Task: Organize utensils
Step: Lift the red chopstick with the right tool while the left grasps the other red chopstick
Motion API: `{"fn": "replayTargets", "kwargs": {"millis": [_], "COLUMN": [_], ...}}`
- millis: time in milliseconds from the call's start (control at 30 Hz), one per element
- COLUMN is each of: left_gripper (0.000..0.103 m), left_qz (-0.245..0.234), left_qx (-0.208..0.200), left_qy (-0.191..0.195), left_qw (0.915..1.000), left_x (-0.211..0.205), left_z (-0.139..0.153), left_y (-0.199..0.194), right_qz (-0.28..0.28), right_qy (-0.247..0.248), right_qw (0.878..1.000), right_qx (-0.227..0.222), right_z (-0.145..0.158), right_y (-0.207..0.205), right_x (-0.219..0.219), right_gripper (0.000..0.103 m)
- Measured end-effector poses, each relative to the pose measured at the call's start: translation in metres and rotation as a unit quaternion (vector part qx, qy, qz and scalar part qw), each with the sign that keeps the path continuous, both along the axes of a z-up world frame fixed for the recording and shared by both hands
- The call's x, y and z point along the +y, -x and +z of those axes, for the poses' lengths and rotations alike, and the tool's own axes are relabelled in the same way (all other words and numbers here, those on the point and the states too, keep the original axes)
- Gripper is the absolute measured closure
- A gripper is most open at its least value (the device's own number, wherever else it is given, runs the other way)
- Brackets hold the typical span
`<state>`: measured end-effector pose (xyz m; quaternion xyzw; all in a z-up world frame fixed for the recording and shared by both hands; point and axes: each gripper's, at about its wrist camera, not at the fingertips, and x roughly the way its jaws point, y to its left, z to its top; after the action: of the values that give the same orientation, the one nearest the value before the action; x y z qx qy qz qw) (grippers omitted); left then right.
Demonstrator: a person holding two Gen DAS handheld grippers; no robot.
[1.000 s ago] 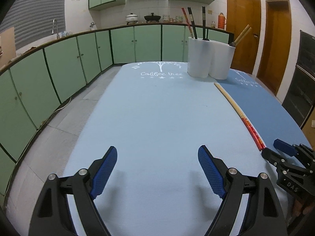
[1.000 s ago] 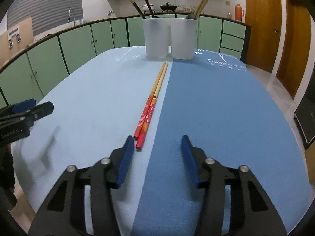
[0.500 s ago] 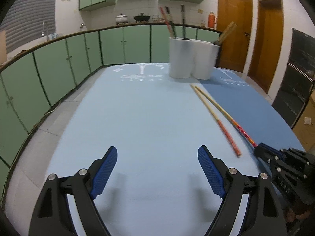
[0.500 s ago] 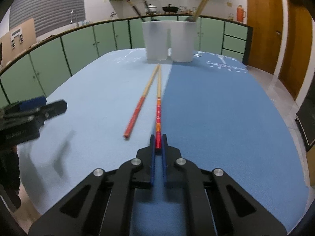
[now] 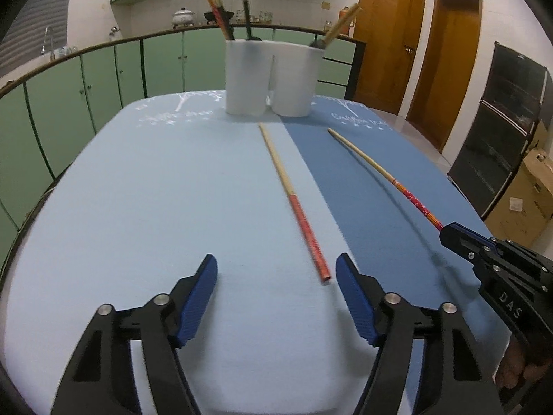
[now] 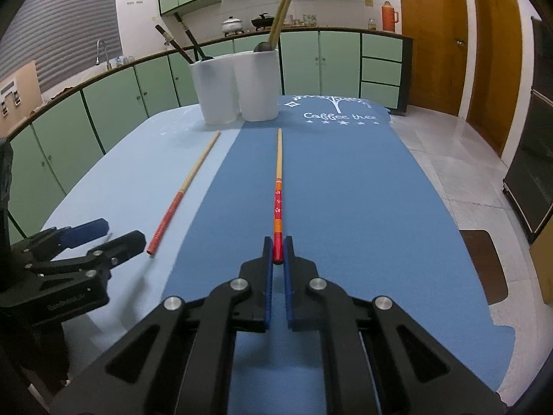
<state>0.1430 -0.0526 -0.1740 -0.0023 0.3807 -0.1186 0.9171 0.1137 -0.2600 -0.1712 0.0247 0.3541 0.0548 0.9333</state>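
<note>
My right gripper is shut on the red end of a flowered chopstick and holds it lifted over the dark blue mat, tip toward the holders; it also shows in the left wrist view. A second chopstick with a red striped end lies on the light blue mat; it also shows in the right wrist view. My left gripper is open and empty, its right finger just beside that chopstick's red end. Two white utensil holders stand at the far end with chopsticks and spoons in them.
The table carries a light blue mat and a dark blue mat. Green cabinets run along the left and back. Wooden doors and a dark cabinet stand to the right.
My right gripper closed on the flowered chopstick and lifted it to the right, away from the other. My left gripper moved right, up to the striped chopstick's red end.
</note>
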Motion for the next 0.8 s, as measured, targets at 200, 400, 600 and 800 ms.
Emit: {"fn": "replayTargets", "kwargs": {"millis": [200, 400, 600, 800], "left_gripper": [0.058, 0.083, 0.097, 0.097], "left_qz": [-0.002, 0.0, 0.006, 0.001], "left_qx": [0.002, -0.001, -0.007, -0.016], "left_qy": [-0.004, -0.01, -0.021, -0.031], "left_qw": [1.0, 0.9999, 0.9997, 0.9994], "left_x": [-0.012, -0.018, -0.02, -0.019], "left_z": [-0.004, -0.005, -0.006, 0.006], "left_y": [-0.002, -0.002, -0.001, 0.006], "right_qz": [0.0, -0.002, -0.006, 0.001], "right_qy": [-0.011, -0.017, -0.019, -0.01], "right_qw": [1.0, 1.0, 1.0, 1.0], "right_qx": [-0.001, -0.005, -0.003, -0.011], "right_z": [0.002, 0.005, 0.005, 0.014], "right_y": [-0.001, 0.0, 0.002, 0.004], "right_x": [-0.009, -0.015, -0.019, -0.017], "right_gripper": [0.098, 0.098, 0.098, 0.098]}}
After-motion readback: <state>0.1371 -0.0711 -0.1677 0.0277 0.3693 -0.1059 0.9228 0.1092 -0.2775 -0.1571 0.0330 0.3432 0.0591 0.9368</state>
